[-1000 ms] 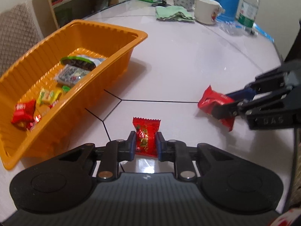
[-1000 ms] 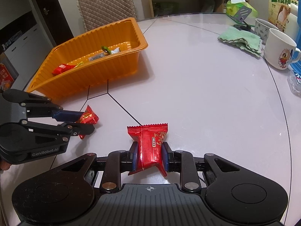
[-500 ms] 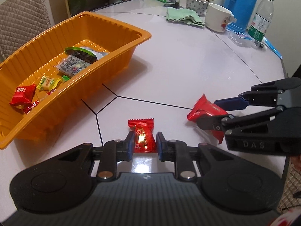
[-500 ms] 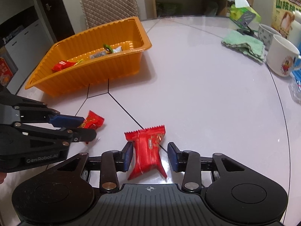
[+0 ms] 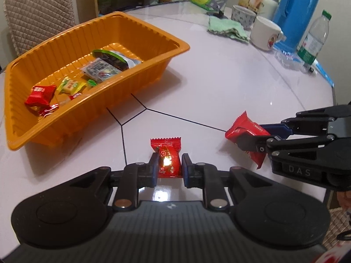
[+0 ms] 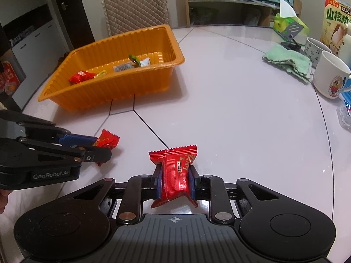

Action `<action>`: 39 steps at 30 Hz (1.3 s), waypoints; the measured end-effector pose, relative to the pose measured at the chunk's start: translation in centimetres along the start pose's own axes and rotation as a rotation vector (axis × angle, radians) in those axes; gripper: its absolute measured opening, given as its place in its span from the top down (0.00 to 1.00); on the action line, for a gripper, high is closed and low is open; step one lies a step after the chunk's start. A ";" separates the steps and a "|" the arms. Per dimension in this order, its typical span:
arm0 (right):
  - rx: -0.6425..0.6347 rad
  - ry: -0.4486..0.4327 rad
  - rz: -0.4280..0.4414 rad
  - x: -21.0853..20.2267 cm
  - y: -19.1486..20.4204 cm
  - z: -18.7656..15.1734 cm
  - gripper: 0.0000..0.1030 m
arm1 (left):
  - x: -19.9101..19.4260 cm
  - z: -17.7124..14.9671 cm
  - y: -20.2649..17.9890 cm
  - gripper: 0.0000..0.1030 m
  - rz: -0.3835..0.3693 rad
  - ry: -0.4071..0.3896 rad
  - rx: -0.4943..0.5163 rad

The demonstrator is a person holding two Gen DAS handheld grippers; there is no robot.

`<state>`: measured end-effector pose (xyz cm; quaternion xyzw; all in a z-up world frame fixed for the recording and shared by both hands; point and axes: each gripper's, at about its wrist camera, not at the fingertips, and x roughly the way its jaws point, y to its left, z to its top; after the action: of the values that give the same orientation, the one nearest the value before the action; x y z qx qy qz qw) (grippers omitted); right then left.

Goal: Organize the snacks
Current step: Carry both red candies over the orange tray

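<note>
Risk of slippage: left gripper point(image 5: 169, 166) clamped on small glossy red foil candy point(image 5: 167, 156), right gripper point(image 6: 174, 183) just reclosed on larger red foil snack packet point(image 6: 175, 173); ribbed orange plastic tray point(image 5: 173, 53) toward 11 o'clock, thin crinkly wrappers liable to slide free

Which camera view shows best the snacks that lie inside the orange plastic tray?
The left wrist view: it looks down into the orange plastic tray, so each packet shows. The right wrist view sees the tray lower; its near wall hides some packets.

The left claw point(image 6: 96, 151) reads "GenRobot.AI", the right claw point(image 5: 252, 140) "DAS".
</note>
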<state>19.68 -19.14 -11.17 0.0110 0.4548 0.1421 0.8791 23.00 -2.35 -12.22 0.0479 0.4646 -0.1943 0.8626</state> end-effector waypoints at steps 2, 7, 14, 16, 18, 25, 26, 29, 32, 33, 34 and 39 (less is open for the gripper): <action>0.004 -0.009 0.010 -0.4 0.1 0.2 0.77 | -0.8 -0.1 0.2 0.82 0.002 -0.012 -0.022; -0.005 -0.031 0.036 -1.3 0.8 0.8 0.77 | -3.1 -0.2 1.2 0.82 0.016 -0.052 -0.078; -0.015 -0.085 0.096 -2.6 1.8 2.5 0.77 | -6.7 0.3 3.1 0.82 0.059 -0.127 -0.114; -0.023 -0.100 0.115 -2.8 2.1 3.2 0.77 | -7.6 0.6 3.7 0.82 0.076 -0.149 -0.123; -0.030 -0.114 0.131 -2.9 2.3 4.1 0.77 | -8.3 1.0 4.4 0.82 0.093 -0.171 -0.130; -0.043 -0.154 0.172 -2.6 2.8 7.6 0.77 | -9.7 3.3 7.0 0.82 0.154 -0.223 -0.156; -0.043 -0.163 0.176 -2.5 2.8 8.3 0.77 | -9.7 3.6 7.4 0.82 0.158 -0.227 -0.162; -0.032 -0.190 0.193 -2.2 2.9 10.3 0.77 | -9.5 4.8 8.6 0.82 0.175 -0.241 -0.174; -0.020 -0.213 0.213 -1.5 3.1 12.3 0.77 | -9.0 6.0 9.7 0.82 0.185 -0.248 -0.184; -0.019 -0.218 0.219 -1.2 3.2 12.9 0.77 | -8.9 6.5 10.0 0.82 0.180 -0.252 -0.188; -0.016 -0.220 0.225 -0.8 3.3 13.6 0.77 | -8.7 6.8 10.3 0.82 0.178 -0.255 -0.191; -0.012 -0.234 0.266 0.9 4.1 16.3 0.77 | -7.5 8.8 11.3 0.82 0.179 -0.255 -0.180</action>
<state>32.28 -13.15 -1.68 0.0824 0.3431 0.2578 0.8995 30.45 7.94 -2.18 -0.0136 0.3607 -0.0789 0.9293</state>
